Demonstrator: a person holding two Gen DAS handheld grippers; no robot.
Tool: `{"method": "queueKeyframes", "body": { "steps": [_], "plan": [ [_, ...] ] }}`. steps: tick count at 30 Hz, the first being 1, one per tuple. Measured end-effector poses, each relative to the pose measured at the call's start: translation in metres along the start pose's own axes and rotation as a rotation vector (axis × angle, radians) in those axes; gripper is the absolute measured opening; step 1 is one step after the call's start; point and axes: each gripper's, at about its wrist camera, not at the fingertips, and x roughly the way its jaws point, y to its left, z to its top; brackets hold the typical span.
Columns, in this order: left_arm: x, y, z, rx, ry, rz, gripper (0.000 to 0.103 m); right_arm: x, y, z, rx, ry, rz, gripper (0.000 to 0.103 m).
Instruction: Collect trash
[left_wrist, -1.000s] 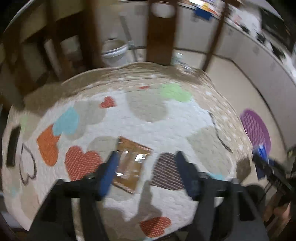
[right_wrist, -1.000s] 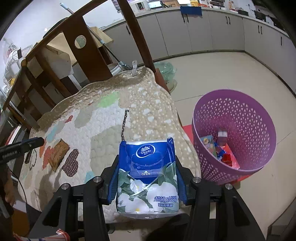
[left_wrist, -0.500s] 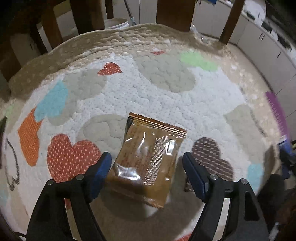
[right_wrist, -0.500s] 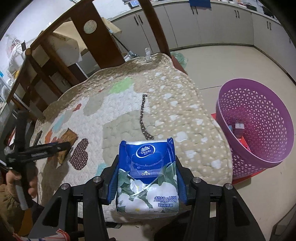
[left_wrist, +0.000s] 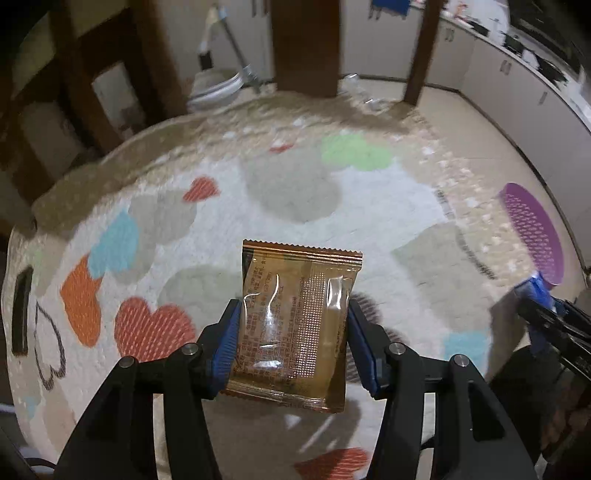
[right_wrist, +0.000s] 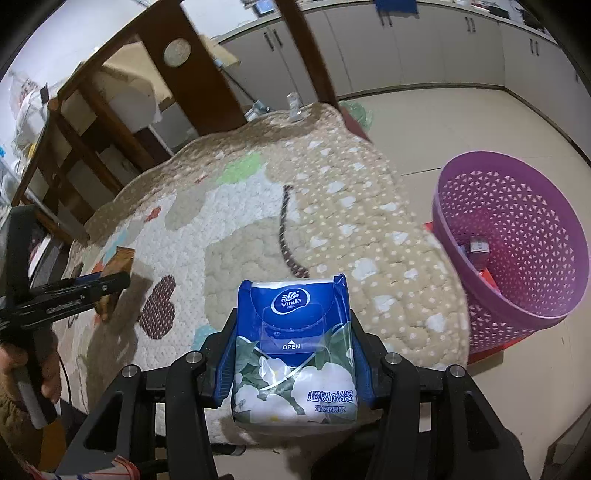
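Closing just now, left gripper (left_wrist: 293, 332) jaws pinching flat brown foil snack wrapper (left_wrist: 295, 325) above heart-patterned quilt (left_wrist: 288, 192); right gripper (right_wrist: 293, 362) clamping blue tissue pack (right_wrist: 295, 354). Ready for purple perforated plastic basket (right_wrist: 517, 258).

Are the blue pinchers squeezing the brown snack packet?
Touching. The left wrist view shows the left gripper with both blue pads pressed against the edges of the brown packet.

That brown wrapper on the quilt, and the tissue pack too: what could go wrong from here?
The brown wrapper is thin and glossy; the left tool, whose jaws have just been closing, pinches only its edges, so it may buckle or slip. The purple basket sits on the floor past the quilt edge; a drop could miss. The right tool grips a tissue pack that looks unused.
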Motion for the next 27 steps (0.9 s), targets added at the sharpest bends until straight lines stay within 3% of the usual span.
{"method": "queueKeyframes", "body": {
  "steps": [7,27],
  "plan": [
    [-0.013,-0.057,0.022,0.122,-0.044,0.007,0.054,-0.022,-0.033,0.009,0.069,-0.059,-0.037,0.056],
    [-0.003,-0.208,0.051,0.371,-0.067,-0.099,0.054,-0.058,-0.136,0.029,0.213,-0.145,-0.158,0.056]
  ]
}}
